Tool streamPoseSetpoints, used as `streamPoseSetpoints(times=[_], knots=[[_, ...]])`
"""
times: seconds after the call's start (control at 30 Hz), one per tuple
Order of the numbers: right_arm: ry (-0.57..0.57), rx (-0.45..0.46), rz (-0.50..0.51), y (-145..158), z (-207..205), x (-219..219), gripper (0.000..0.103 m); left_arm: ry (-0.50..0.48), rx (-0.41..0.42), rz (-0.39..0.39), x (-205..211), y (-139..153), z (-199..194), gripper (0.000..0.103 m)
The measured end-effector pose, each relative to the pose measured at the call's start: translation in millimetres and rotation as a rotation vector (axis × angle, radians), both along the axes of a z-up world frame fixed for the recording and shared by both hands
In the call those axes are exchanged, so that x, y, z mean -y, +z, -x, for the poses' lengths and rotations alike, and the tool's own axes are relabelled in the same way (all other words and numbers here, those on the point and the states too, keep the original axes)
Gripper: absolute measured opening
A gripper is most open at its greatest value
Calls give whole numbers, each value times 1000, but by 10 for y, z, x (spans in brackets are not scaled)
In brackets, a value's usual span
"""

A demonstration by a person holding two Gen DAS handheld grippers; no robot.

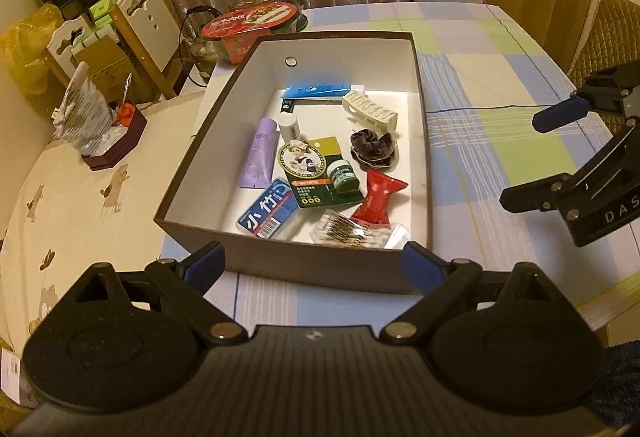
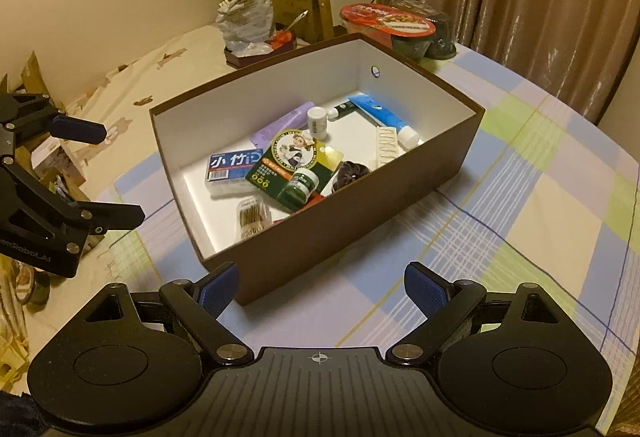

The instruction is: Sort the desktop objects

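Observation:
A brown box [image 1: 316, 269] with white inner walls [image 2: 344, 233] stands on the checked tablecloth and holds several small items. Inside lie a lilac tube [image 1: 261, 153], a blue tube [image 1: 316, 91], a white hair clip [image 1: 370, 110], a dark scrunchie [image 1: 372, 148], a red packet [image 1: 378, 199], a green card with a small green jar [image 1: 340, 177], a blue-labelled pack [image 1: 266, 215] and cotton swabs [image 1: 356, 233]. My left gripper [image 1: 314, 269] hovers open before the box's near wall, with nothing between its fingers. My right gripper [image 2: 320, 289] is open and empty near the box's corner.
A red-lidded round food container [image 1: 256, 23] sits behind the box. On the cream cloth to the left stand a dark tray with a foil bag [image 1: 100, 129], with white chairs [image 1: 140, 21] and cartons beyond. Checked tablecloth [image 1: 500, 85] stretches to the right of the box.

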State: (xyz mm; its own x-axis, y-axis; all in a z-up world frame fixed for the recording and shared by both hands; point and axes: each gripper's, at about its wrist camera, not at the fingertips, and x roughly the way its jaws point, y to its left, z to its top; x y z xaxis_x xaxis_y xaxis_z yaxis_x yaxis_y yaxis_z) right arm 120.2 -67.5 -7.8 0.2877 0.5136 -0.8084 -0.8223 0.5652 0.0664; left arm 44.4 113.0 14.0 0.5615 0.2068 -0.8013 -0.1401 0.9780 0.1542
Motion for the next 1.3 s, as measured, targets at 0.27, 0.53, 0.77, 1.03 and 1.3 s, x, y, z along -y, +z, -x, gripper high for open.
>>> streamPoseSetpoints(times=[0.27,0.53,0.77,1.03,1.3], knots=[[-12,-1,-9,-25,108,165,92,25,21,-2,173,13,115,94],[-31,-14,-24,-59,174,312,92,57,31,12,326,-14,255,94],[-28,-35,-29,-121,242,390,92,99,26,22,405,-51,399,94],[-30,-29,-42,-125,316,449,92,154,46,28,449,-51,565,94],[-27,-20,-51,-114,391,495,92,175,68,20,547,-33,680,94]])
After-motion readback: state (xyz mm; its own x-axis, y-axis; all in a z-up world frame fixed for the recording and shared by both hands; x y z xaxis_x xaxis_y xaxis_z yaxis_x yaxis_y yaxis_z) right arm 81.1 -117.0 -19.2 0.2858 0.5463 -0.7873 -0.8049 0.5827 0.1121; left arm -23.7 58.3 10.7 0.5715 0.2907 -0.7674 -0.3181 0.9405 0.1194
